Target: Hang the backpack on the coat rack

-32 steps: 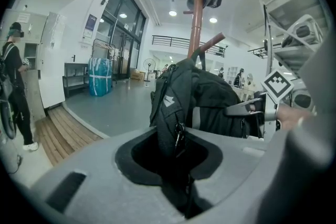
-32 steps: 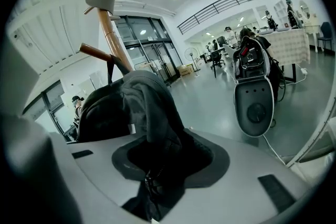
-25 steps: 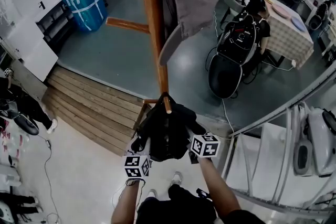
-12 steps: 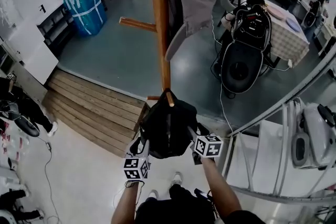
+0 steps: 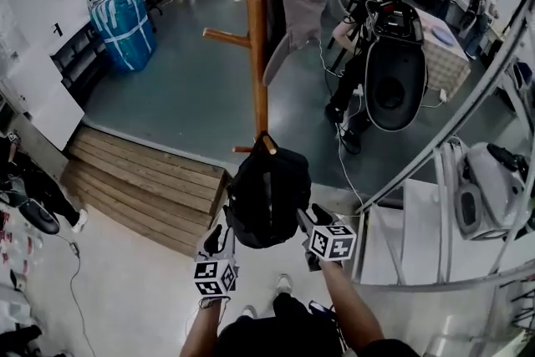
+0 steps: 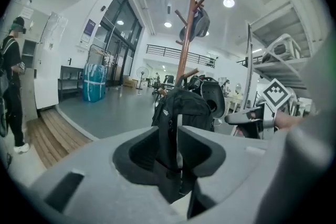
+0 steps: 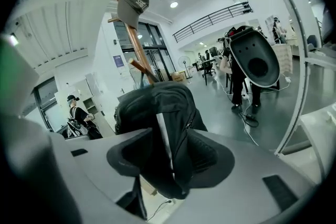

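So the black fabric backpack [image 5: 267, 192] sits between both tongs, just ahead of them. The left tongs [image 6: 170, 132] are closing on its black strap [image 6: 169, 113], and the right tongs [image 7: 170, 136] are wide, clamped on bunched bag fabric. Can't tell if the top loop is over the brown wooden coat rack's [image 5: 260, 54] low peg [image 5: 268, 145], since the bag hides it.

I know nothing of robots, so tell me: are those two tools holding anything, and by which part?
Both grip the black backpack: the left tool, its jaws closing, on a strap at its left side; the right tool on a fold of fabric at its right.
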`<action>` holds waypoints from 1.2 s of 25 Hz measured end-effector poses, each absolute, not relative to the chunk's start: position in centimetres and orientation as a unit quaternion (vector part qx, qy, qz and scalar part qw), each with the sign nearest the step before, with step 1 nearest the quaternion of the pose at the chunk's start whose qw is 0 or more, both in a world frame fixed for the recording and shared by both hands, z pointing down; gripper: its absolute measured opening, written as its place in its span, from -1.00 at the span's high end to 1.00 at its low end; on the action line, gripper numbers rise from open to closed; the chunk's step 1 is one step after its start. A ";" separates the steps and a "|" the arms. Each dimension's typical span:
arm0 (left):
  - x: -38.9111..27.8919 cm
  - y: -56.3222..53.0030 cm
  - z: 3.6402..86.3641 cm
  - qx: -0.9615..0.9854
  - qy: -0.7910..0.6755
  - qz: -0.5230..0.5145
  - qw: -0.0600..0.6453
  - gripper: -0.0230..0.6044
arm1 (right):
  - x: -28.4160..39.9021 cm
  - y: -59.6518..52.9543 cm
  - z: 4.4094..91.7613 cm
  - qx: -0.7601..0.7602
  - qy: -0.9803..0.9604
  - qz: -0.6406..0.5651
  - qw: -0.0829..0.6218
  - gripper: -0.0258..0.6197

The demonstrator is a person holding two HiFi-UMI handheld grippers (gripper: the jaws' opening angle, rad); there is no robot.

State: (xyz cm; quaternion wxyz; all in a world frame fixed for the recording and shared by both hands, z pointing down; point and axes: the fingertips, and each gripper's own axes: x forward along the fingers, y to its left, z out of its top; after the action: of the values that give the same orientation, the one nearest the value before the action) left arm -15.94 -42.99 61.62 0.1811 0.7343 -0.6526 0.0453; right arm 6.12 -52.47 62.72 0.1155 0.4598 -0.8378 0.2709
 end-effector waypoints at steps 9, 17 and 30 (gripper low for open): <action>-16.2 -37.0 56.6 0.758 -0.635 0.015 0.148 0.83 | 3.0 -43.4 59.1 0.473 -0.839 0.256 0.087 0.48; -17.2 -30.5 54.8 0.787 -0.604 0.019 0.127 0.85 | 0.7 -35.6 57.1 0.493 -0.831 0.252 0.052 0.69; -15.4 -24.8 51.7 0.806 -0.581 0.009 0.114 0.85 | 0.2 -28.3 53.2 0.505 -0.832 0.229 0.019 0.88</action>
State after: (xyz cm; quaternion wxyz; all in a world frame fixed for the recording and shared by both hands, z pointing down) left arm -15.38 -24.79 51.69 0.1137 0.8055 -0.5815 0.0092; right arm 0.16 -28.27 53.22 0.0191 0.5052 -0.8319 0.2290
